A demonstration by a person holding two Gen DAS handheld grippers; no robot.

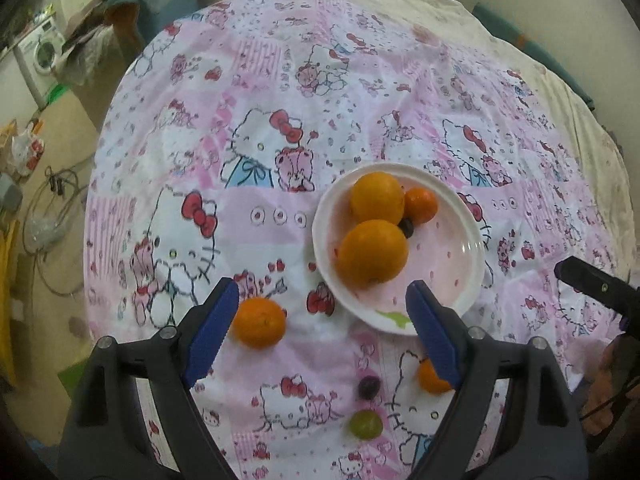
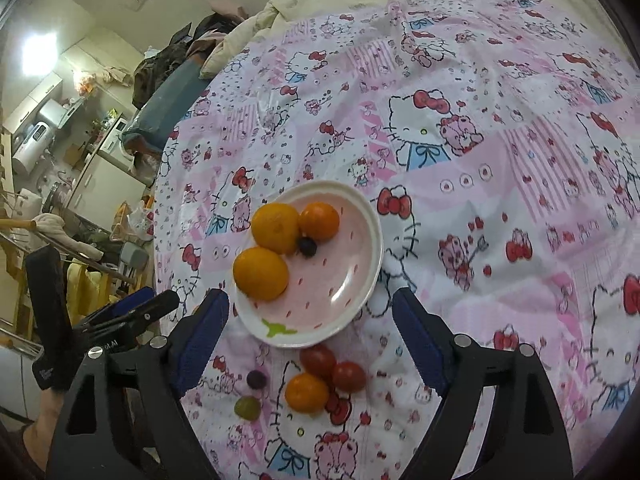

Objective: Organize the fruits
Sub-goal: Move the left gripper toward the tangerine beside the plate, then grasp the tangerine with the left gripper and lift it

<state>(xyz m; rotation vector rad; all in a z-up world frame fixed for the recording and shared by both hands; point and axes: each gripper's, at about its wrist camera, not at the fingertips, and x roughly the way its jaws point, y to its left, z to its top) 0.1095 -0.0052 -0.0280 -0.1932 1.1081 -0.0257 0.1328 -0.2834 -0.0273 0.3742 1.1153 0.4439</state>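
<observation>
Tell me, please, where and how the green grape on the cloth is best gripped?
Probably across its widest middle, coming from straight above. The green grape is small, round and lies free on the cloth, apart from the dark grape beside it, so fingers fit on both sides. Close gently; it could roll or squash.

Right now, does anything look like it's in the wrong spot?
Yes. The plate holds some fruit, but more still lies loose on the cloth: an orange, a small orange, two red tomatoes, a purple grape and a green grape.
</observation>
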